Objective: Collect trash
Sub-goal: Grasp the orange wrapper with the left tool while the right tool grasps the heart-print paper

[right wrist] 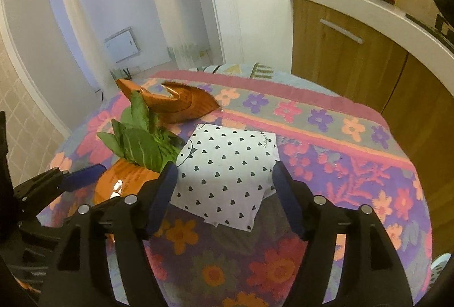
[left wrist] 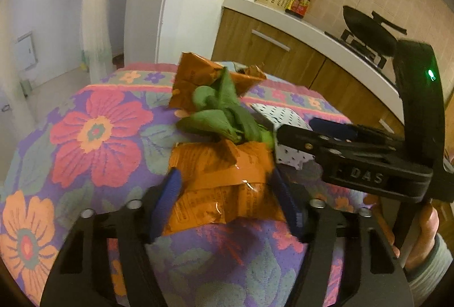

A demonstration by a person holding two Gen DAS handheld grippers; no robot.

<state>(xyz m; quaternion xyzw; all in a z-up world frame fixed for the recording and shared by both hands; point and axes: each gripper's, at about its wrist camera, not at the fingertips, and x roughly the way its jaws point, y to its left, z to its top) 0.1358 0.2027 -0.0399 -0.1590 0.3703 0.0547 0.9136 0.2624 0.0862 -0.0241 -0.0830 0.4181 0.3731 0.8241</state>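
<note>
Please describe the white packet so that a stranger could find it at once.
On the floral tablecloth, right of the green leaves, lies a flat white packet. Only it is white with small dark hearts; the wrappers nearby are orange.

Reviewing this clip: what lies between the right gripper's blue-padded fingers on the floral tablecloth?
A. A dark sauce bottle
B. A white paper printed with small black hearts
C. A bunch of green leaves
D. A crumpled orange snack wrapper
B: in the right wrist view the right gripper straddles the white heart-printed paper; the orange snack wrapper and green leaves lie to its left.
</note>
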